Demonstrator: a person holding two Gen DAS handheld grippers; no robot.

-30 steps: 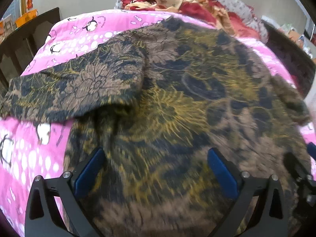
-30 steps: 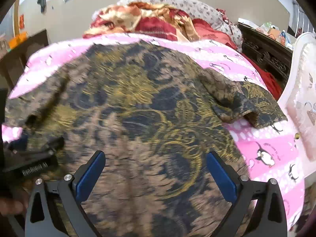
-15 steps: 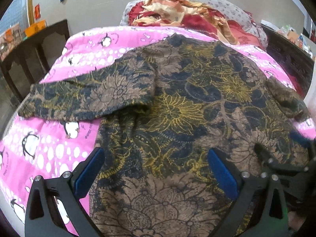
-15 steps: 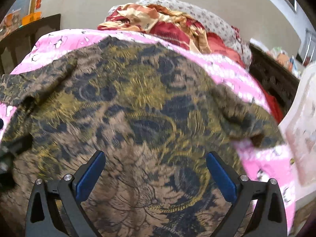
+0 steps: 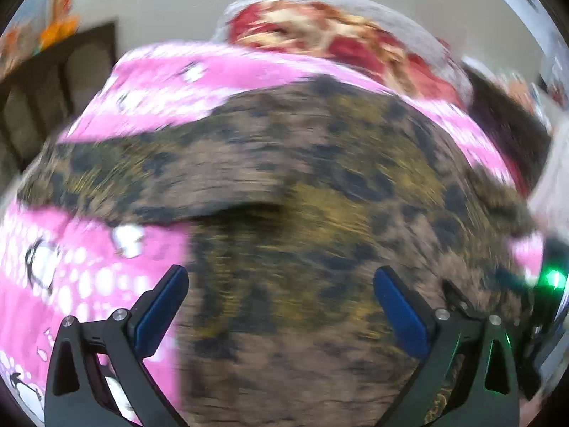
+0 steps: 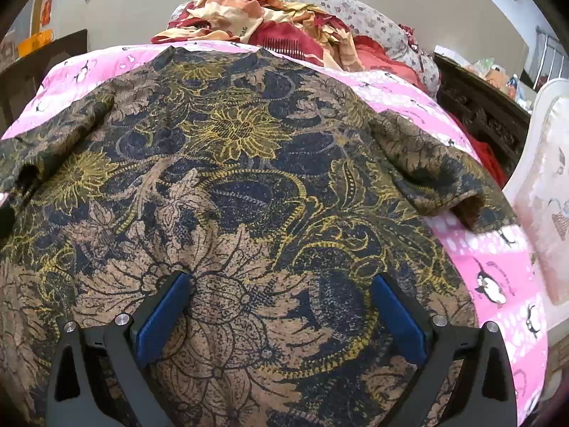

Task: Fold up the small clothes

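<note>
While the left wrist view is smeared with blur, the right wrist view is sharp: a batik shirt (image 6: 249, 185) in brown, navy and yellow florals lies spread flat over a pink penguin-print bedsheet (image 6: 498, 277), collar end far from the camera, both short sleeves out to the sides. The right gripper (image 6: 281, 306) hovers over the near hem with its blue-padded fingers (image 6: 160, 320) spread wide, nothing between them. The left gripper (image 5: 281, 306) is likewise wide apart and empty, over the shirt's (image 5: 320, 213) left edge (its left finger (image 5: 160, 313) sits over the bedsheet (image 5: 89, 267), the right over cloth). A heap of red and cream bedding (image 6: 270, 25) lies beyond the shirt, by the wall.
</note>
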